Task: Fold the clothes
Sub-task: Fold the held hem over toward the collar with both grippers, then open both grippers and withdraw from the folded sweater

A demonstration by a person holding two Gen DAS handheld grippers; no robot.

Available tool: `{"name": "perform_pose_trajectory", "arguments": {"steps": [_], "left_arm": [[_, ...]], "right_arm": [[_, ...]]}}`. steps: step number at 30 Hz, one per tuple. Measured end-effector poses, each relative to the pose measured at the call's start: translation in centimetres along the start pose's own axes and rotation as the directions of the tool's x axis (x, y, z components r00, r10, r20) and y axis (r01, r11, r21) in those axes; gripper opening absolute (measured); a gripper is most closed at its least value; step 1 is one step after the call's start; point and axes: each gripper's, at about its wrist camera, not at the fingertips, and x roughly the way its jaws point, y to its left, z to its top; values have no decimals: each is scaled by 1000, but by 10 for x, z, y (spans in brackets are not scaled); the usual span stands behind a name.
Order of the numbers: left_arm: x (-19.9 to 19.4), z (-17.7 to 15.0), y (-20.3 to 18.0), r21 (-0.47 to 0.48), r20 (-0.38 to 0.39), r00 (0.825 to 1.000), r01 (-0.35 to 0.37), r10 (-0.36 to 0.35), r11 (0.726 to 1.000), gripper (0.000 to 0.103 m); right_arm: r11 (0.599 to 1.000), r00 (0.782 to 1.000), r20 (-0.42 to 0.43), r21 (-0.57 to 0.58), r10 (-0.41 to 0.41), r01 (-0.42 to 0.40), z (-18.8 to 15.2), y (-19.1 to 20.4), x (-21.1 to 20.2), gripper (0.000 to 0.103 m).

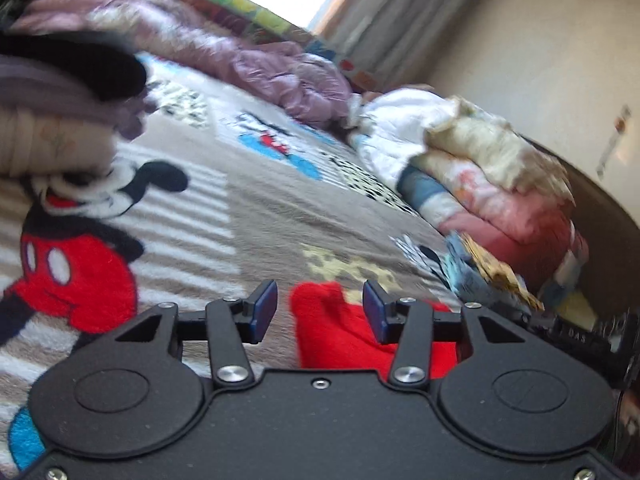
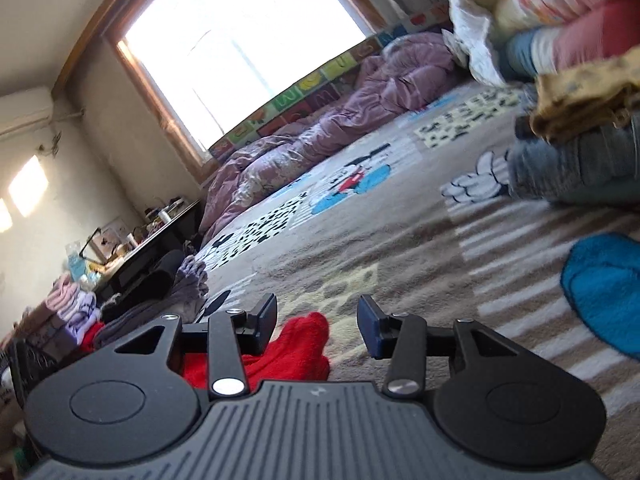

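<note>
A red fuzzy garment [image 1: 340, 332] lies on the cartoon-print blanket [image 1: 260, 208], just below my left gripper [image 1: 320, 312], which is open and empty with its right finger over the cloth. In the right wrist view the same red garment [image 2: 296, 348] lies under my right gripper [image 2: 316, 324], which is open and empty, jaws apart above the blanket [image 2: 380, 240]. A stack of folded clothes [image 1: 52, 120] in black, purple and cream sits at the left. A pile of unfolded clothes [image 1: 480, 176] in white, cream and pink sits at the right.
A crumpled lilac duvet [image 2: 320, 128] runs along the far edge under the window [image 2: 240, 36]. A mustard garment on jeans [image 2: 580, 136] lies at the right. A blue blanket patch [image 2: 604, 284] lies near right. A cluttered low table [image 2: 152, 236] and more clothes stand at left.
</note>
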Motion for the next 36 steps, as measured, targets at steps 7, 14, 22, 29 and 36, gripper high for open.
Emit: {"name": "perform_pose_trajectory", "arguments": {"steps": [7, 14, 22, 29, 36], "left_arm": [[-27, -26, -55, 219, -21, 999, 29, -25, 975, 47], [-46, -46, -92, 340, 11, 1000, -26, 24, 940, 47], [-33, -61, -101, 398, 23, 998, -66, 62, 915, 49], [-7, -74, -85, 392, -70, 994, -47, 80, 919, 50], [6, -78, -74, 356, -132, 988, -28, 80, 934, 52]], "right_arm": [[964, 998, -43, -261, 41, -51, -18, 49, -34, 46], [881, 996, -54, -466, 68, -85, -42, 102, -58, 45], [861, 997, -72, -506, 15, -49, -61, 114, -59, 42], [882, 993, -115, -471, -19, -37, -65, 101, -41, 42], [916, 976, -213, -398, -39, -50, -70, 85, -20, 43]]}}
